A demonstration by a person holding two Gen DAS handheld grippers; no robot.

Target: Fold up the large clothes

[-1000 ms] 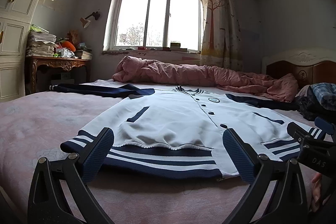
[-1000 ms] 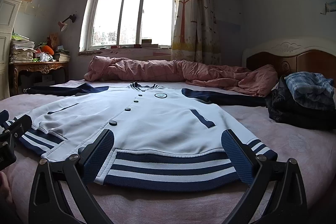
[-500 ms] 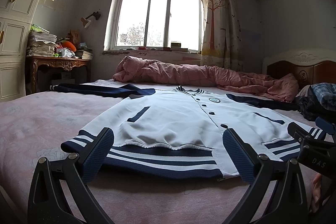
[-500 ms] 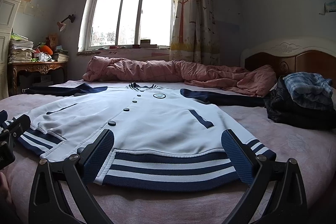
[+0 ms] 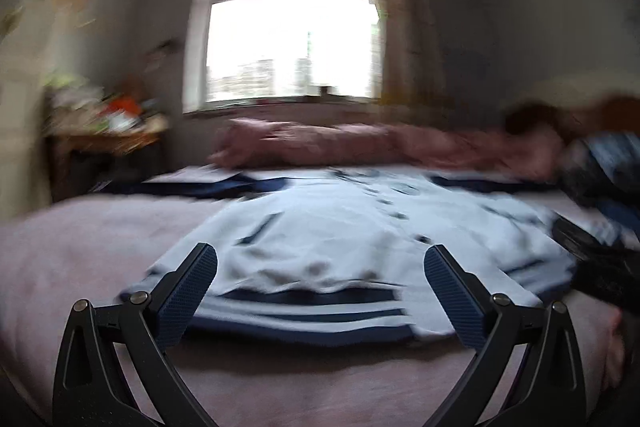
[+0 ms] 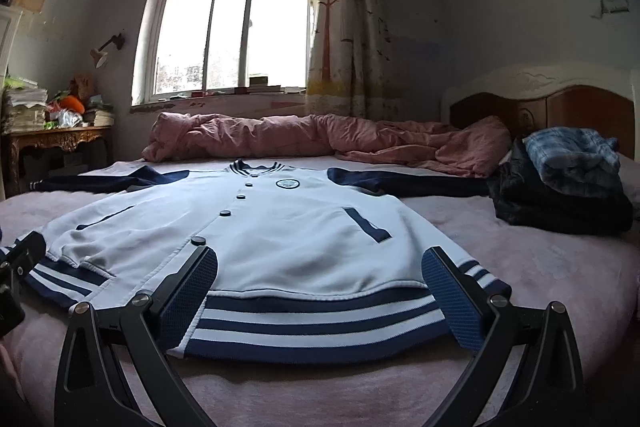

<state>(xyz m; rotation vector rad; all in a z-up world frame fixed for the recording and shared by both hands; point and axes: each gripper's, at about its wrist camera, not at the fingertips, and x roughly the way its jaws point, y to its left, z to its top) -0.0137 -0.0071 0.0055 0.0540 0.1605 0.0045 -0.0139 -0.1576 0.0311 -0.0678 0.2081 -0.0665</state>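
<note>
A white baseball jacket (image 6: 280, 239) with navy sleeves and a navy-striped hem lies flat, front up and buttoned, on the pink bed (image 6: 560, 267). My right gripper (image 6: 320, 291) stands open just above the right half of the hem, nothing between its fingers. My left gripper (image 5: 320, 291) is open over the left half of the jacket (image 5: 320, 243); that view is heavily blurred. The left gripper's body (image 6: 16, 279) shows at the left edge of the right wrist view, and the right gripper's body (image 5: 592, 263) at the right edge of the left wrist view.
A crumpled pink quilt (image 6: 320, 139) lies along the far side of the bed under the window. A pile of dark and plaid clothes (image 6: 560, 183) sits at the right by the wooden headboard (image 6: 560, 103). A cluttered wooden desk (image 6: 52, 139) stands at the left.
The left wrist view has gone blurred: my left gripper is moving fast, with the view shifting. The right gripper has crept slightly closer to the hem. Both stay open.
</note>
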